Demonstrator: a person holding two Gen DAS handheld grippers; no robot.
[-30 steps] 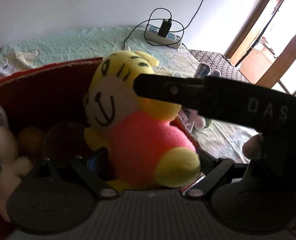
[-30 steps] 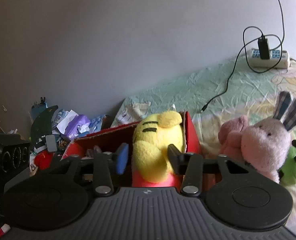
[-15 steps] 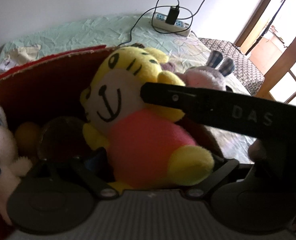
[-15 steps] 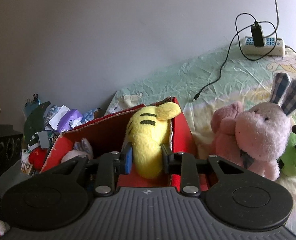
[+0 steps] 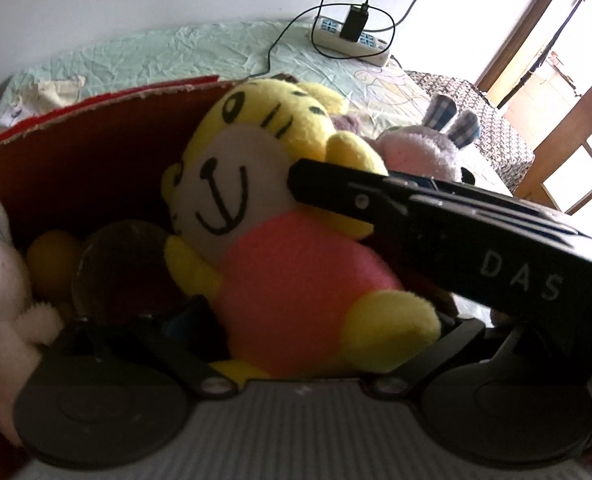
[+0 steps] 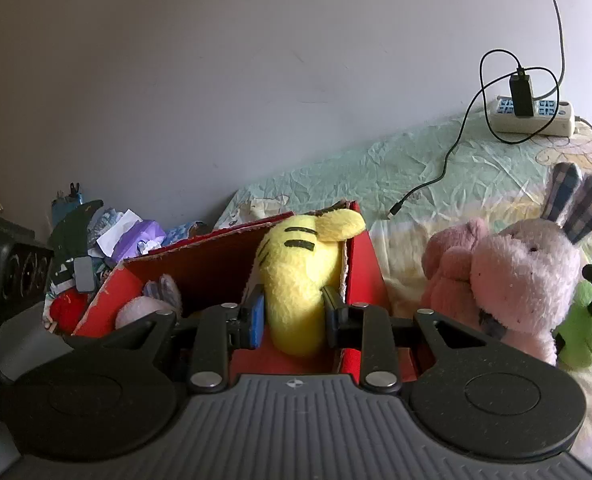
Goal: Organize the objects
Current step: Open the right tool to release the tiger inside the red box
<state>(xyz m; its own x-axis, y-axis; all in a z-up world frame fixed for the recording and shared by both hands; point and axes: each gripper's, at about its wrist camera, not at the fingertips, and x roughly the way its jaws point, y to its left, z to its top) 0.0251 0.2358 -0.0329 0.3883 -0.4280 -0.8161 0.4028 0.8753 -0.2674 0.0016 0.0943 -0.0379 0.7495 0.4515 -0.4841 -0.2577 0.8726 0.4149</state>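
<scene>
Inside the red box [image 6: 199,268] on the bed [image 6: 416,160], the yellow tiger plush [image 6: 296,288] leans at the right wall, pinched by the right gripper [image 6: 291,320]; the left gripper [image 5: 312,344] has just spread its jaws wide around it. Right of the box sits a pink rabbit [image 6: 524,280].

Yellow black-striped plush tiger [image 6: 296,280]; red box [image 6: 362,256]; pink rabbit [image 6: 524,276].

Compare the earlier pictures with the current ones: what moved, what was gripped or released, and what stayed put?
The right gripper closed onto the yellow tiger plush, now pinched over the red box. The left gripper has just been opening around it. The pink rabbit stayed put.
</scene>
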